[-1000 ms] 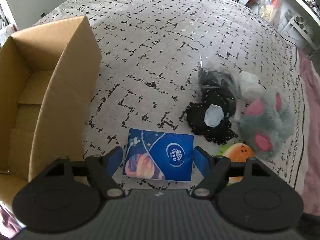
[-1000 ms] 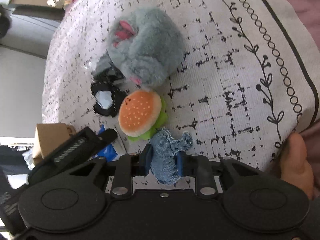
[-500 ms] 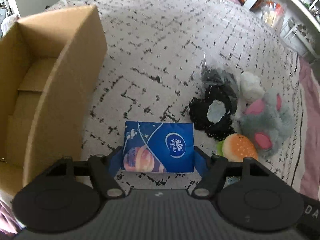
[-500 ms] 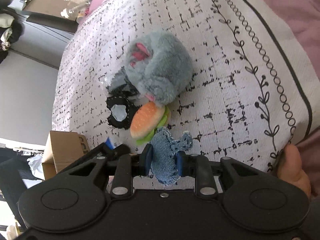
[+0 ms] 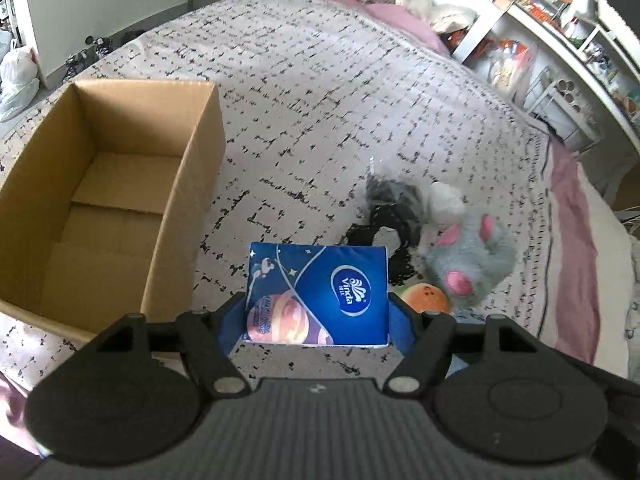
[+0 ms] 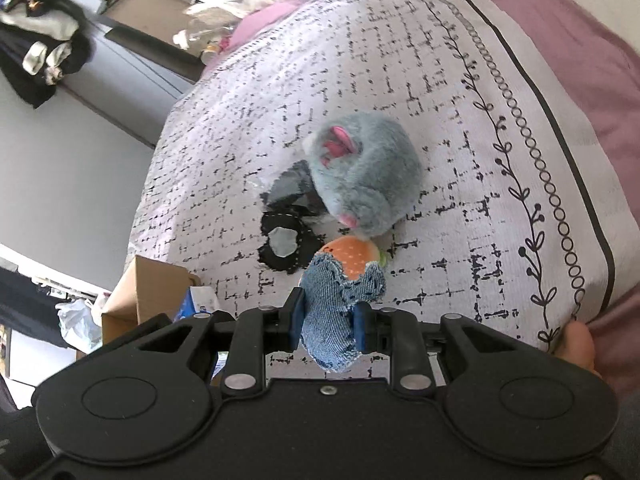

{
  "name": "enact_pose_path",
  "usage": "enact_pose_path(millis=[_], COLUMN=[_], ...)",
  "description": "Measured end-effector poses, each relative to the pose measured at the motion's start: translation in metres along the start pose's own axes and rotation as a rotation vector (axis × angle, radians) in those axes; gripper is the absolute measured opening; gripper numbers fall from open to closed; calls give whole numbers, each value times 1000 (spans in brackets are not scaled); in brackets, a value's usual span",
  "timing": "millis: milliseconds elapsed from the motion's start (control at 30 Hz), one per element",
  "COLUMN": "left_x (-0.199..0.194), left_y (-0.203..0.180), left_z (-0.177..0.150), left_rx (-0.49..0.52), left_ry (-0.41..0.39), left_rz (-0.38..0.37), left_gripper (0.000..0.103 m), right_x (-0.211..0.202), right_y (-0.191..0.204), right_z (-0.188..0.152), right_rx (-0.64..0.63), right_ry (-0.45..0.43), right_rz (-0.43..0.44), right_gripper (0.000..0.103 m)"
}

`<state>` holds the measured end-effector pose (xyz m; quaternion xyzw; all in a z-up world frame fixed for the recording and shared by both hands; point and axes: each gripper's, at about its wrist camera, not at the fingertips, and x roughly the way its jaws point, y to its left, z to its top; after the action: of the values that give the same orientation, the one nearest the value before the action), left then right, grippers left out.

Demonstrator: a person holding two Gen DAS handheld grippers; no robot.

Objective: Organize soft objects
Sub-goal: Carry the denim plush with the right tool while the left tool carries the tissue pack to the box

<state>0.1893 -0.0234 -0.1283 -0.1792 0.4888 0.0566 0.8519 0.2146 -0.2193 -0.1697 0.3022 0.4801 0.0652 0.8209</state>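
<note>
L tongs (image 5: 316, 312) are gripping the blue tissue pack (image 5: 318, 294) above the bed (image 5: 320, 100), just right of the cardboard box (image 5: 100, 200), w/ only its bare floor showing. R tongs (image 6: 328, 320) are clenching the denim scrap (image 6: 334, 316) near the burger plush (image 6: 352, 252).

My left gripper (image 5: 316, 316): fingers spread wide, clamped on the tissue pack (image 5: 318, 294). My right gripper (image 6: 328, 322): fingers close together, pinching the denim scrap (image 6: 336, 312), held level.

cardboard box (image 5: 120, 184) open-topped, toy pile (image 5: 460, 256) right
</note>
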Motion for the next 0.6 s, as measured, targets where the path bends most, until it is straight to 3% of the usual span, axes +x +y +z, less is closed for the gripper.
enact_pose_path(millis=[333, 600], left_x=[-37, -59], left_y=[1, 11], left_z=[-3, 0], left_rx=[8, 9], left_ry=[-46, -66], left_rz=[-61, -92], left_gripper=[71, 71], right_x=[-17, -35], right_y=[13, 29], right_z=[-2, -2], right_rx=[-69, -111], right_ry=[-38, -72], right_rz=[30, 1], right_gripper=[25, 25])
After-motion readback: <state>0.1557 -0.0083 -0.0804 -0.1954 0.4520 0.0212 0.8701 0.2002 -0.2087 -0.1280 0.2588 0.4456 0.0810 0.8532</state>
